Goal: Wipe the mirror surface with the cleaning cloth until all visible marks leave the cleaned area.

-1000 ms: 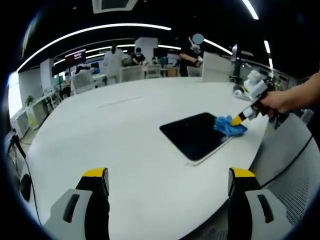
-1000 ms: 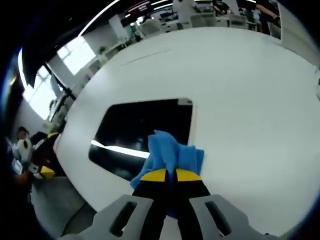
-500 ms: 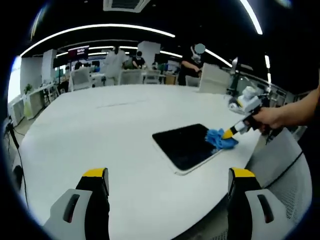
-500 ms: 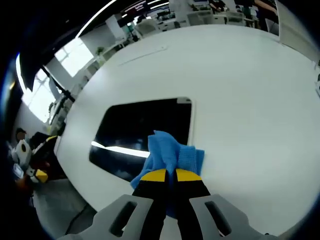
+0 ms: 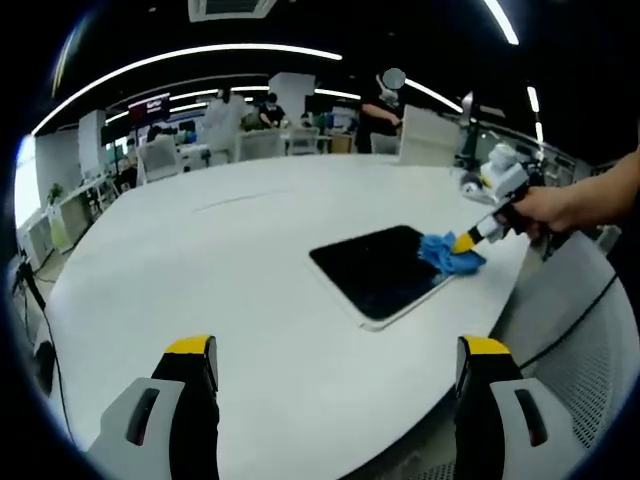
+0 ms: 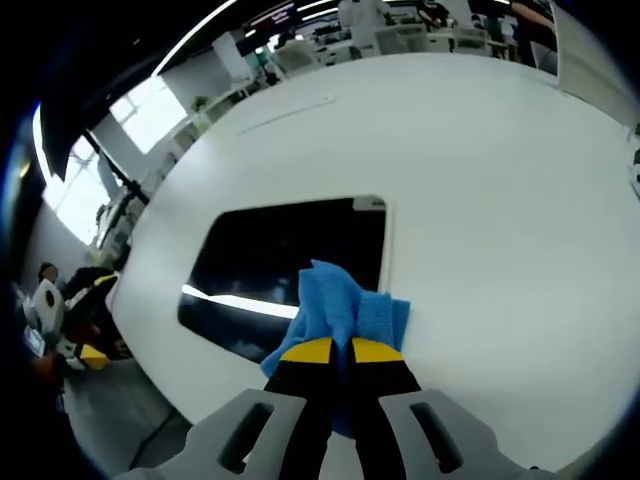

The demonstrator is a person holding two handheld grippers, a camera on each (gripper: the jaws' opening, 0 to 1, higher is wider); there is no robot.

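Observation:
A dark rectangular mirror (image 5: 378, 268) (image 6: 270, 265) with a pale frame lies flat on the round white table (image 5: 200, 280). A crumpled blue cloth (image 5: 450, 254) (image 6: 345, 310) rests on the mirror's near corner. My right gripper (image 6: 341, 351) is shut on the cloth; in the left gripper view it enters from the right (image 5: 468, 241), held by a hand. My left gripper (image 5: 336, 355) hovers well back from the mirror above the table's edge, its jaws wide apart with nothing between them.
The white table (image 6: 500, 200) stretches wide around the mirror. Chairs (image 5: 428, 135) and people stand at its far side. A grey mesh chair (image 5: 590, 340) sits at the right table edge. The left gripper (image 6: 60, 320) shows at the far left beyond the table rim.
The left gripper's camera has shifted, so the scene slides in its view. The cloth and right gripper stay at nearly the same spot on the mirror's corner.

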